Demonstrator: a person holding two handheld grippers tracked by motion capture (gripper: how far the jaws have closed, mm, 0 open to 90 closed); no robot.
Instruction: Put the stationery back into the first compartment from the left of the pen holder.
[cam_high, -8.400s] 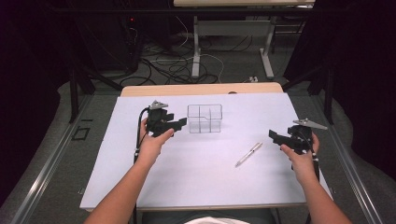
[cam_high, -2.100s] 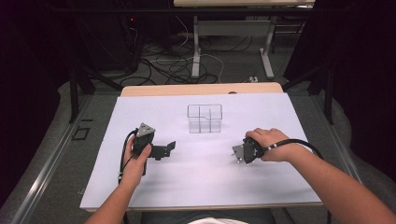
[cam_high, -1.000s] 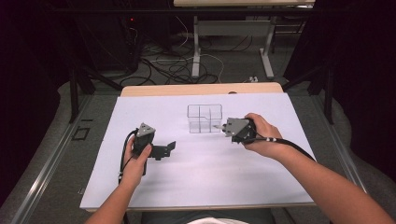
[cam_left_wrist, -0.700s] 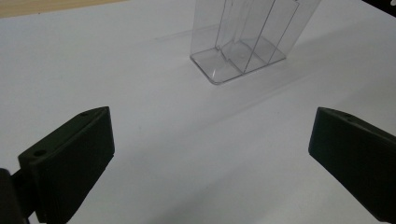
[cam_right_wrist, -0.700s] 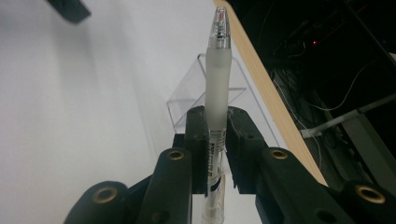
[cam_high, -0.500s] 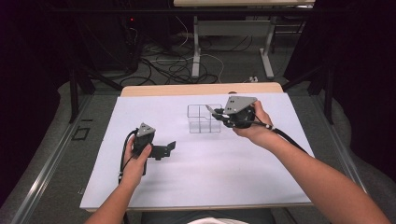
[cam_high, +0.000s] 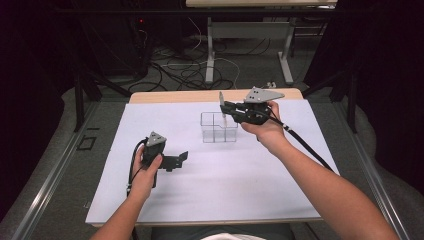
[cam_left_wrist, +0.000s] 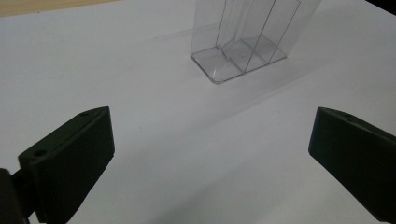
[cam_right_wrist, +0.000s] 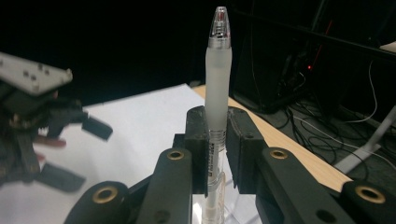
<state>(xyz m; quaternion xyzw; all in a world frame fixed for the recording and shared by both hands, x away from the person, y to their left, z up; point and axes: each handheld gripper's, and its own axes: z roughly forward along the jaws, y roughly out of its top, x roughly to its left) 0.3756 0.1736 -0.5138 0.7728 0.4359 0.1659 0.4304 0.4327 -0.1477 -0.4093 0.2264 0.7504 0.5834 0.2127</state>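
A clear plastic organizer (cam_high: 218, 128) with several compartments stands on the white table cover (cam_high: 250, 195), back of centre. My right gripper (cam_high: 224, 107) hovers just over its right side, shut on a white pen (cam_high: 221, 99) that stands upright. In the right gripper view the frosted pen (cam_right_wrist: 218, 74) rises between the two pads (cam_right_wrist: 196, 135), its clear tip up, its lower end above the organizer. My left gripper (cam_high: 180, 161) rests low at the table's left, open and holding nothing. Its own view shows the jaws wide apart with the organizer (cam_left_wrist: 243, 44) ahead.
The wooden table edge (cam_high: 165, 96) runs behind the white cover. Beyond it lie floor cables (cam_high: 195, 70) and a desk frame (cam_high: 250, 35). The left gripper (cam_right_wrist: 46, 121) appears at the left of the right gripper view. Metal rails flank the table.
The right gripper has carried the pen up and toward the back-left, from beside the organizer to just above it, and the pen now stands upright. The left gripper has stayed put.
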